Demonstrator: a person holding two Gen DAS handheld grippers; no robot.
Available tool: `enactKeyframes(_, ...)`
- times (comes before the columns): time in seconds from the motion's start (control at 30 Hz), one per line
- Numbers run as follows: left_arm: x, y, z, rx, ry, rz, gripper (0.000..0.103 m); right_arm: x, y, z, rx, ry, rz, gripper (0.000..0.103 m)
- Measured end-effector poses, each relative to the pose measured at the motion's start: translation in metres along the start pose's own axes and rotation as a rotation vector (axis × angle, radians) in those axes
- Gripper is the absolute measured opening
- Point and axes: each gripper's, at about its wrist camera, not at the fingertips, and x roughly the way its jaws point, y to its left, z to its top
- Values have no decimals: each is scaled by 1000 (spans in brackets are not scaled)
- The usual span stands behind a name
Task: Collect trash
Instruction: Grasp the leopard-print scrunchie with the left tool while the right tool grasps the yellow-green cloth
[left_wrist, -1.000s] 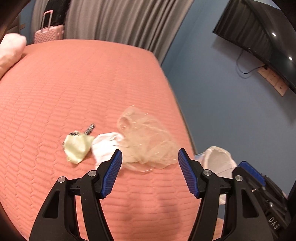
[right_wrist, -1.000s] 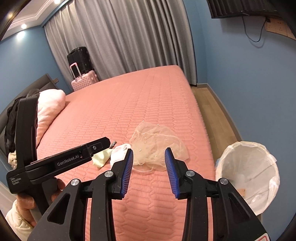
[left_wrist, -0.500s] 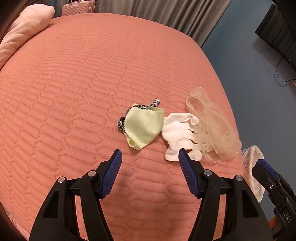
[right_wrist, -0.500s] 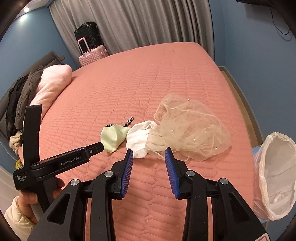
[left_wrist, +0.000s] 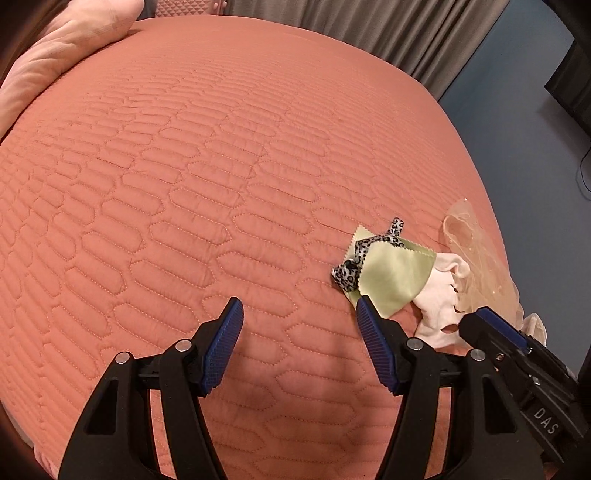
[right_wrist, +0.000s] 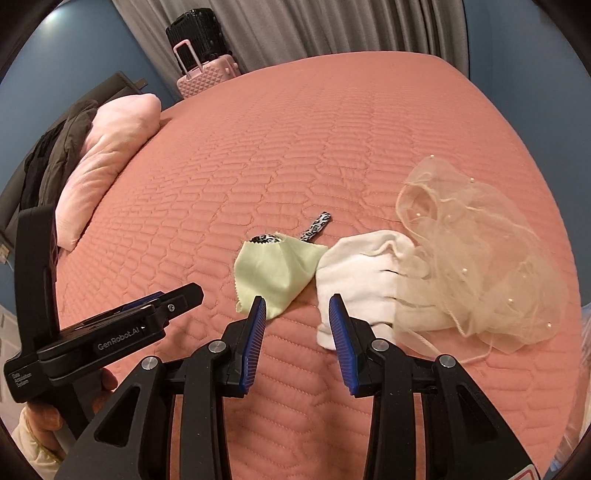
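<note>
Both spread and empty, the left hand-held gripper (left_wrist: 297, 312) and right hand-held gripper (right_wrist: 297, 308) hang over the salmon quilted bed (right_wrist: 258, 155), near the pale green cloth square (right_wrist: 275, 267) and white fabric glove (right_wrist: 360, 273).

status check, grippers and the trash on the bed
Left gripper open, empty. Right gripper open, empty. Green cloth, white glove, tulle veil on bed, untouched. Nothing in the way.

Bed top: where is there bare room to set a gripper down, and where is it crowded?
Bare quilt runs from the pink pillow to the green cloth and on to the far edge. Crowded: green cloth, leopard ribbon, white cloth and beaded tulle touch or overlap.
</note>
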Motion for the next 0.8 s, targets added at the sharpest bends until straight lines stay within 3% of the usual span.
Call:
enactKeyframes(0.23,9,3,19,-8,-7,-21,61,40,3,14,-3,26,-9,32)
enactKeyframes(0.37,15,-2,24,-13,-5,-36,61,54,-1,15,5,55,-5,1)
enactKeyframes(0.8,51,-52,12,32,47,-105,61,10,-26,-34,50,43,-18,1)
